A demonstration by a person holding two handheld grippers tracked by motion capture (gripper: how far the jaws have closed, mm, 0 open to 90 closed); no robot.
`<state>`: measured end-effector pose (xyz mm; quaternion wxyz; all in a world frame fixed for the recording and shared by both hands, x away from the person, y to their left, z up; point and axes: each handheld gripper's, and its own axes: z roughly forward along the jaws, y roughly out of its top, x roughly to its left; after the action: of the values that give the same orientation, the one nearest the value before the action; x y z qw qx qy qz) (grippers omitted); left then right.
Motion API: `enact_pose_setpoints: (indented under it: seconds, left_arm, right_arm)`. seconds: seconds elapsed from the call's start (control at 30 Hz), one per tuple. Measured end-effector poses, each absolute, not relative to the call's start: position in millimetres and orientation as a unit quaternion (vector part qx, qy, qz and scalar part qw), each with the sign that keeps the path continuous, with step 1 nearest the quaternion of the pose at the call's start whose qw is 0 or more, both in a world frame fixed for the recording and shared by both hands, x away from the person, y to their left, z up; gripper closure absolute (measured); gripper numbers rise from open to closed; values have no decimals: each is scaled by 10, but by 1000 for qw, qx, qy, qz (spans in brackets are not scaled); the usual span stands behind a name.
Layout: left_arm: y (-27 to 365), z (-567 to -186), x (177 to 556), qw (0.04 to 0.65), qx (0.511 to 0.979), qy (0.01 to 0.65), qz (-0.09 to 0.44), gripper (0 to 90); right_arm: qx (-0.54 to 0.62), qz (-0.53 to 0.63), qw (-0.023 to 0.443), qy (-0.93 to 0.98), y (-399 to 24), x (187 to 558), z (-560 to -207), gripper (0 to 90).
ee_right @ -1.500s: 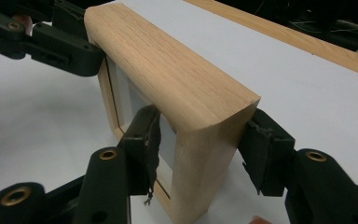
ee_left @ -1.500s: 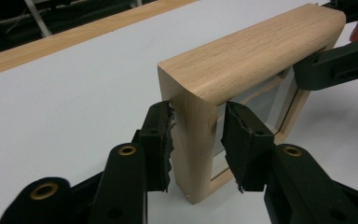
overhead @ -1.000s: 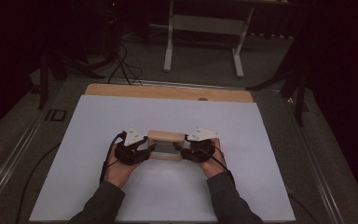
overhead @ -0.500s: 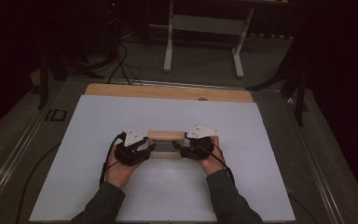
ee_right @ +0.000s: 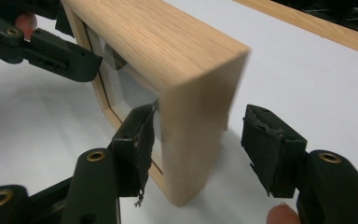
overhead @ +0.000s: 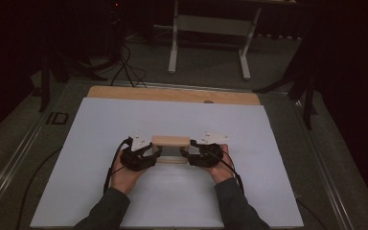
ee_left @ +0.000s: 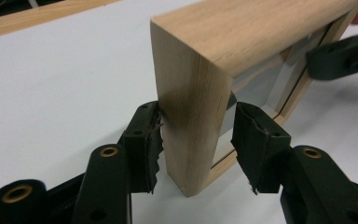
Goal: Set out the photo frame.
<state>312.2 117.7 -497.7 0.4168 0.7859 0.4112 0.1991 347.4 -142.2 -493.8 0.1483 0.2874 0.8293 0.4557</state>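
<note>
A white-topped bench (overhead: 100, 143) with a light wooden far edge is seen from above. At its left, the left gripper (ee_left: 193, 142) is held at one end of a light wooden rectangular frame with a glass pane (overhead: 170, 142), which stands upright on its long edge near the bench's middle. Its jaws are set around the frame's end post: one jaw appears to touch the outer face, and a narrow gap remains at the other. At the opposite end, the right gripper (ee_right: 198, 144) is seen with its jaws spread wider; one jaw lies against the glazed side, the other stands clear of the wood.
</note>
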Motion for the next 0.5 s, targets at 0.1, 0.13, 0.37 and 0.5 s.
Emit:
enact_pose_setpoints:
  seconds: [0.1, 0.13, 0.37, 0.5]
  left_arm:
    - [1183, -4993, 3132, 416, 786, 413, 198, 527]
    - [1186, -4997, 3134, 415, 786, 413, 198, 527]
    - [1225, -5039, 3172, 416, 783, 421, 189, 583]
    - [1201, -5121, 3198, 402, 788, 428, 186, 588]
  right_arm:
    - [290, 461, 150, 825, -1476, 3445, -4922, 513]
    - [290, 461, 150, 825, -1476, 3445, -4922, 513]
    - [291, 462, 154, 824, -1466, 3433, -4916, 587]
    - [294, 456, 157, 825, -1436, 3439, -4945, 588]
